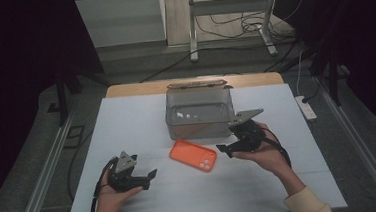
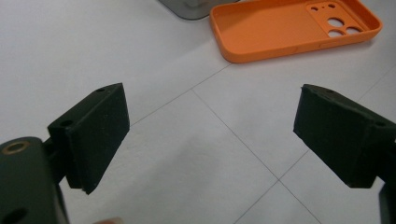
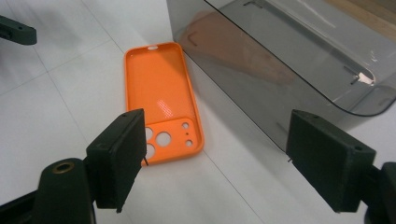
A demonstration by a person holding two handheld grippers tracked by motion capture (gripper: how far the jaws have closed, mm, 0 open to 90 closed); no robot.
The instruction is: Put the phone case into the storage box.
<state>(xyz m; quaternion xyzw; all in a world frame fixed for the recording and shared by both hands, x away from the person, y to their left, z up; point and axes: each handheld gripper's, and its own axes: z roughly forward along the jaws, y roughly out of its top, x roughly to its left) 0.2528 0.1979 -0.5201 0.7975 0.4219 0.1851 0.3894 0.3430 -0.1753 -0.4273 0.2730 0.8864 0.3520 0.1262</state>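
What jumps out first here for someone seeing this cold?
The bright orange silicone phone case lies hollow side up mid-table on the white tabletop, the one patch of strong colour. Just behind it stands a clear smoky-grey plastic box. The left gripper and right gripper flank the case, both open and empty.

Bright orange phone case [image 1: 193, 155], plain outside, with a fine dotted texture on its inner face. My left tool [image 1: 150, 175] is matte black, and so is my right tool [image 1: 222, 149], each topped with a grey plate. The box [image 1: 199, 112] is smoky, see-through grey. The tabletop [image 1: 127, 125] is white with thin grey grid lines and a light wood strip at its far edge.
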